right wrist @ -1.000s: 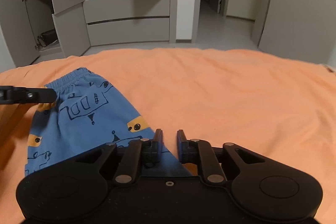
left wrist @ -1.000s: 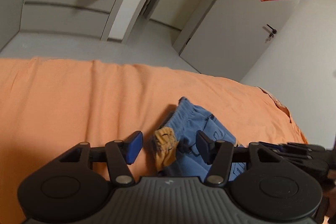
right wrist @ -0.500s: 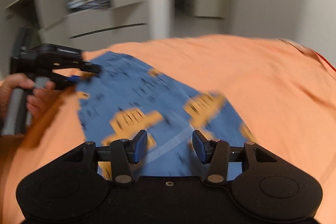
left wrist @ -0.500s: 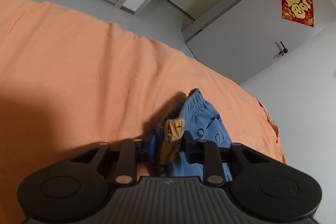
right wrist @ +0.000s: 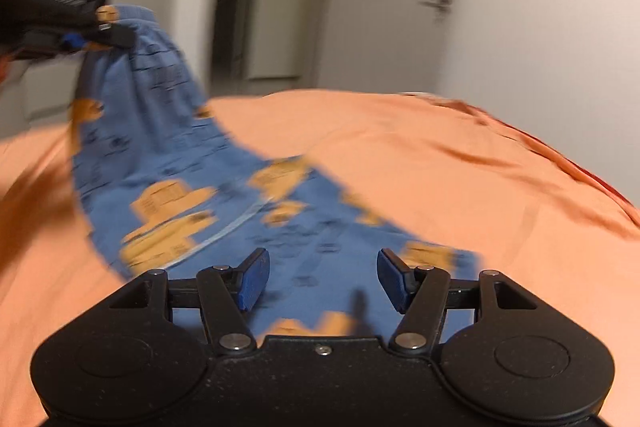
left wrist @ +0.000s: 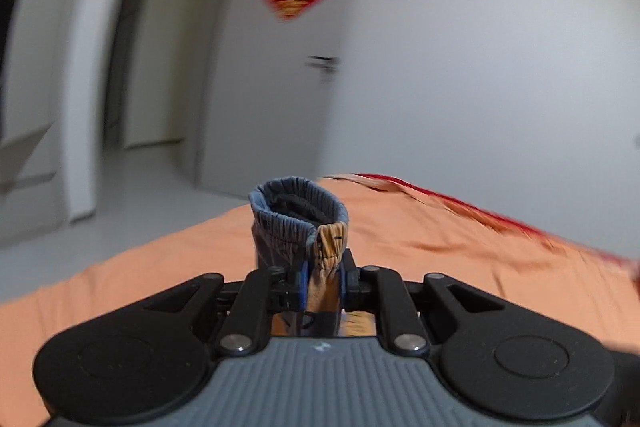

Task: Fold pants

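Left tongs (left wrist: 323, 281) pinch pants (right wrist: 224, 187) waistband, raised above bed (right wrist: 440, 167); right tongs (right wrist: 320, 279) spread. Next: grip hem.

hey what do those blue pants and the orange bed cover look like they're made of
The pants look like soft knit cotton, matte: they drape limply from the left gripper, the gathered waistband looks elastic, and the orange shapes seem printed on. The bed cover looks like thin woven sheet fabric, matte, lying in shallow wrinkles. Motion blur leaves both weaves uncertain.
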Available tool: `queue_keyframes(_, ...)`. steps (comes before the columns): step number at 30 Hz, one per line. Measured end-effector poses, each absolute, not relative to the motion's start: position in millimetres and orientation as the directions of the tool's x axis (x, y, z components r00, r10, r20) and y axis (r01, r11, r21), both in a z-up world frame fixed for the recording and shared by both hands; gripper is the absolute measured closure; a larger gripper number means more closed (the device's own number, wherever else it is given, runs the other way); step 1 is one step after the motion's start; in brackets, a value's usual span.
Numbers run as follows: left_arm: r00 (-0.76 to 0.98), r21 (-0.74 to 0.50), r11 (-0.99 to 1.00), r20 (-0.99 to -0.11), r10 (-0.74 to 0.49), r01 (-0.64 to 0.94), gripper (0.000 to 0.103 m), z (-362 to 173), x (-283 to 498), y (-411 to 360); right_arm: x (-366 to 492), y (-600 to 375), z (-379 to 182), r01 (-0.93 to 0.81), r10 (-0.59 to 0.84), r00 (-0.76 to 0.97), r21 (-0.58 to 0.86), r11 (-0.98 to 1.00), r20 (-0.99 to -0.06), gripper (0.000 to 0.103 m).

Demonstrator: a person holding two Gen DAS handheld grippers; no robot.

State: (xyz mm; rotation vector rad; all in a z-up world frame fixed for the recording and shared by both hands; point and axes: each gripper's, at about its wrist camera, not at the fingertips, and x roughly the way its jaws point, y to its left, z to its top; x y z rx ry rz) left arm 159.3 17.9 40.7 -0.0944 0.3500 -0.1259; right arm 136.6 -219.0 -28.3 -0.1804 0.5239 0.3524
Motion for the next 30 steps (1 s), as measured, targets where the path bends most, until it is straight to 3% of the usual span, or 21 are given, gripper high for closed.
queue_keyframes(5,0.869,0.047,0.94,-0.397,-0.294,0.339,0.088,23.2,152.1,-70.6,129.3,-280.2,-22.9,-0.24,0.177,0.854,-0.069,0.968,-0.489,0.037)
queue_keyframes(14,0.72,0.054,0.843,-0.552,-0.421,0.535,0.083,-42.2,165.5,-155.0,114.7,-341.9,-46.0,-0.11,0.061,0.844,-0.061,0.992,-0.534,0.037)
queue_keyframes(16,0.677,0.025,0.83,-0.592,-0.437,0.558,0.062,-49.1,165.5,-151.4,116.0,-344.8,-51.4,-0.108,0.06,0.838,-0.057,0.993,-0.542,0.037)
queue_keyframes(17,0.663,-0.007,0.827,-0.595,-0.455,0.562,0.058,-49.7,163.5,-147.0,117.7,-345.4,-53.4,-0.109,0.06,0.837,-0.057,0.992,-0.544,0.037)
queue_keyframes(18,0.656,-0.05,0.829,-0.585,-0.477,0.558,0.049,-46.5,156.4,-136.3,119.8,-345.5,-55.2,-0.109,0.061,0.837,-0.056,0.992,-0.544,0.037)
queue_keyframes(19,0.659,-0.093,0.836,-0.571,-0.489,0.54,0.033,-41.1,154.6,-124.6,122.9,-344.4,-56.1,-0.107,0.06,0.839,-0.055,0.993,-0.54,0.037)
queue_keyframes(20,0.674,-0.127,0.852,-0.557,-0.485,0.508,0.025,-33.1,151.6,-111.2,126.7,-343.3,-56.4,-0.103,0.058,0.843,-0.055,0.993,-0.535,0.034)
queue_keyframes(22,0.744,-0.171,0.903,-0.518,-0.422,0.393,0.006,-14.5,146.8,-77.0,135.8,-338.3,-53.0,-0.09,0.046,0.852,-0.059,0.994,-0.521,0.03)
queue_keyframes(25,0.815,-0.205,0.957,-0.506,-0.282,0.204,0.0,-3.1,159.5,-35.6,146.8,-321.6,-37.2,-0.079,0.046,0.88,-0.051,0.996,-0.473,0.016)
queue_keyframes(27,0.798,-0.196,0.976,-0.571,-0.195,0.098,0.001,-13.7,174.9,-22.3,153.9,-302.1,-26.2,-0.121,0.093,0.892,-0.034,0.992,-0.443,0.006)
queue_keyframes(30,0.731,-0.136,0.991,-0.675,-0.101,0.011,0.002,-43.2,186.4,-18.4,162.6,-259.4,-20.8,-0.229,0.178,0.863,-0.051,0.972,-0.472,0.003)
